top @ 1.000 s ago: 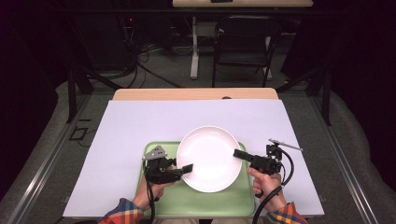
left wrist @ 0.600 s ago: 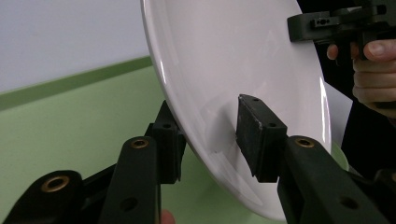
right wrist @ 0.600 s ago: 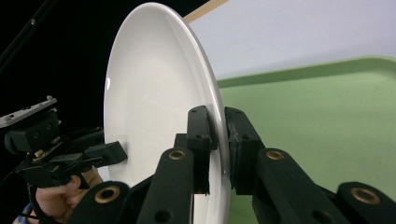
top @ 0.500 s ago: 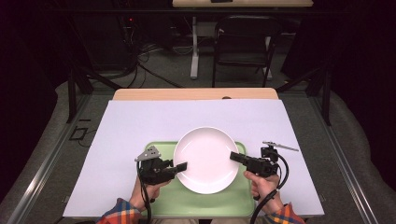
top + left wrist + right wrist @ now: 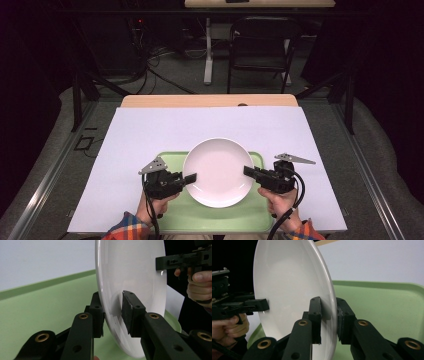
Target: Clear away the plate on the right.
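Observation:
A round white plate (image 5: 217,170) is over the green tray (image 5: 168,161), near the table's front edge. My left gripper (image 5: 192,177) is shut on the plate's left rim, and my right gripper (image 5: 247,171) is shut on its right rim. In the left gripper view my jaws clamp the plate (image 5: 132,270) edge at the left gripper (image 5: 113,311); the right gripper (image 5: 160,263) bites the far rim. The right gripper view has the right gripper (image 5: 328,315) pinching the plate (image 5: 289,282), with the left gripper (image 5: 265,306) opposite. The plate looks raised slightly off the tray (image 5: 387,307).
A white sheet (image 5: 150,130) covers the table around the tray, with a strip of bare wood (image 5: 210,101) at the far edge. A dark chair (image 5: 260,45), a table leg and floor cables lie beyond. A person's hands and plaid sleeves enter at the bottom.
Both grippers and the plate between them have shifted a little to the left and slightly toward the person. The grip on both rims is unchanged.

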`<state>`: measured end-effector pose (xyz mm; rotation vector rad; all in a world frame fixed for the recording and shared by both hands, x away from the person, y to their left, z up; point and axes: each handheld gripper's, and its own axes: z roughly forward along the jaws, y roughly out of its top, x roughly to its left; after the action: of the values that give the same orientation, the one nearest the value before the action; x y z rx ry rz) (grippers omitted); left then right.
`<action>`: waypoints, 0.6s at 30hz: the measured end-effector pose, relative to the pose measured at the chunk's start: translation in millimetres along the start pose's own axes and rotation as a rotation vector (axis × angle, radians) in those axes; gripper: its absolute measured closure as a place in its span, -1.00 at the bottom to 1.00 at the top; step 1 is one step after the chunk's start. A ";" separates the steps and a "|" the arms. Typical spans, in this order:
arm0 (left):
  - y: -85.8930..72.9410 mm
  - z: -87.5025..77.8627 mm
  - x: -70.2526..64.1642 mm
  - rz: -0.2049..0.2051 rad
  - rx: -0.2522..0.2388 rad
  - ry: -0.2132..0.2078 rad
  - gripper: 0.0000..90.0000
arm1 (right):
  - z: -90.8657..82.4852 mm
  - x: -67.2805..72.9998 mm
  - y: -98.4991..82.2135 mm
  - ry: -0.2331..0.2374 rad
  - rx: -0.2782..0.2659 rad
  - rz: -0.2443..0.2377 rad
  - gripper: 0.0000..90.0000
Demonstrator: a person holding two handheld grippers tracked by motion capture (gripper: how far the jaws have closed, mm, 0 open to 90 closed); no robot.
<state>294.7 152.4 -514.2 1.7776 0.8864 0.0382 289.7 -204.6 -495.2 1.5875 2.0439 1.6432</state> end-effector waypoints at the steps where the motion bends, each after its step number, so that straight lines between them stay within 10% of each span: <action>1: -0.1 -0.7 -0.2 0.000 0.002 0.002 0.60 | 0.4 1.5 -0.7 -0.005 0.004 -0.009 0.69; 18: -8.4 -19.6 3.0 -0.044 0.025 0.024 0.66 | 12.8 16.1 -9.3 -0.010 0.065 -0.097 0.66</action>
<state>283.9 170.9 -514.5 1.7835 0.9462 0.0199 284.0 -183.3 -499.5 1.4864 2.1535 1.5488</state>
